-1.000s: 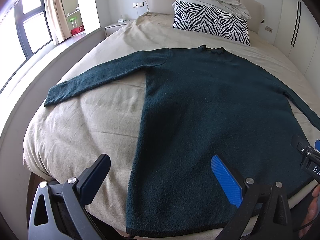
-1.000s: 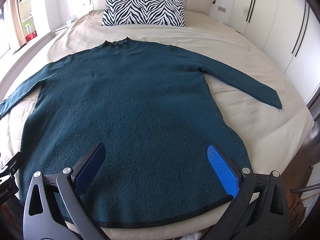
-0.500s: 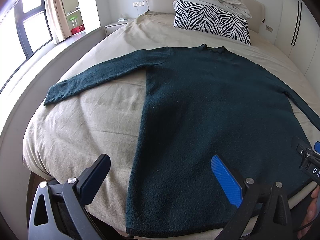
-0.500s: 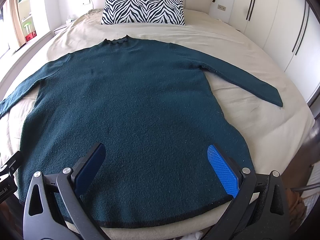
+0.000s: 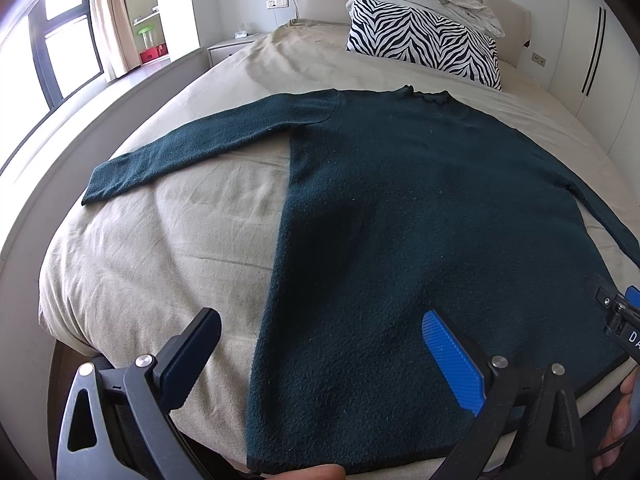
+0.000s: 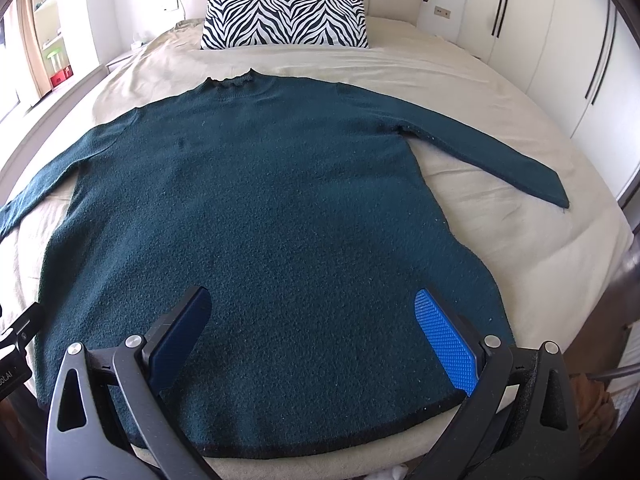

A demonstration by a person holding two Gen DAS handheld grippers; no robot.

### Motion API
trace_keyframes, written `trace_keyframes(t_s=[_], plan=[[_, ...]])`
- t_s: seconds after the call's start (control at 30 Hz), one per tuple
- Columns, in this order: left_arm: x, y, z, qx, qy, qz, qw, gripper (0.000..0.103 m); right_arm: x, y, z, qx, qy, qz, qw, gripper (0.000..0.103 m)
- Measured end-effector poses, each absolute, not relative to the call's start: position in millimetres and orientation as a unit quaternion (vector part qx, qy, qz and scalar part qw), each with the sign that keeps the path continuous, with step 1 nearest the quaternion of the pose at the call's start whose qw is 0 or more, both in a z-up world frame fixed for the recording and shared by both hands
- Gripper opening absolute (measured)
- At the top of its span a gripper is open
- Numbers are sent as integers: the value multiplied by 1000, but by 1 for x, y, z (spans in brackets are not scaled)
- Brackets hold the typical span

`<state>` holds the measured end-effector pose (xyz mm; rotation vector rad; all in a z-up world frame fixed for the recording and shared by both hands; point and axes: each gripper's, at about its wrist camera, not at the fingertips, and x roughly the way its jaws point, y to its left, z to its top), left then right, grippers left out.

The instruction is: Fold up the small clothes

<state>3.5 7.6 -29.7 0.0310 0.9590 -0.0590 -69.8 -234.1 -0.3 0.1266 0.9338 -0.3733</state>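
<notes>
- Beige bed (image 6: 500,80), zebra pillow (image 6: 284,18) at its head.
- Teal sweater (image 6: 256,208) lies flat, neck away, hem nearest both tools.
- Left gripper (image 5: 320,360) spread over the hem's left corner.
- Right gripper (image 6: 320,340) spread, empty, above the hem's right half.

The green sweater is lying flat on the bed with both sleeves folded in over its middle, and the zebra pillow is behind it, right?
Not quite. The sweater does lie flat on the bed with the zebra pillow behind it, but the right wrist view shows both sleeves spread out sideways, not folded in.
</notes>
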Motion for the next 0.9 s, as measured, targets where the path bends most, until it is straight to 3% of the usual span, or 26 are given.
trace_keyframes(t_s=[0.23, 0.4, 0.5, 0.6, 0.9], plan=[[4, 0, -35, -17, 461, -58, 885, 103, -83, -327, 14, 149, 378, -203, 891, 103], [24, -18, -43, -37, 499, -109, 859, 103, -102, -461, 1, 302, 322, -236, 865, 103], [35, -30, -40, -30, 496, -107, 861, 103, -118, -545, -23, 411, 289, -252, 827, 99], [48, -38, -37, -54, 482, -120, 866, 103, -122, -606, -54, 491, 280, -254, 785, 87], [88, -71, -50, -70, 517, -136, 842, 103, -102, -722, -94, 573, 217, -254, 748, 81]])
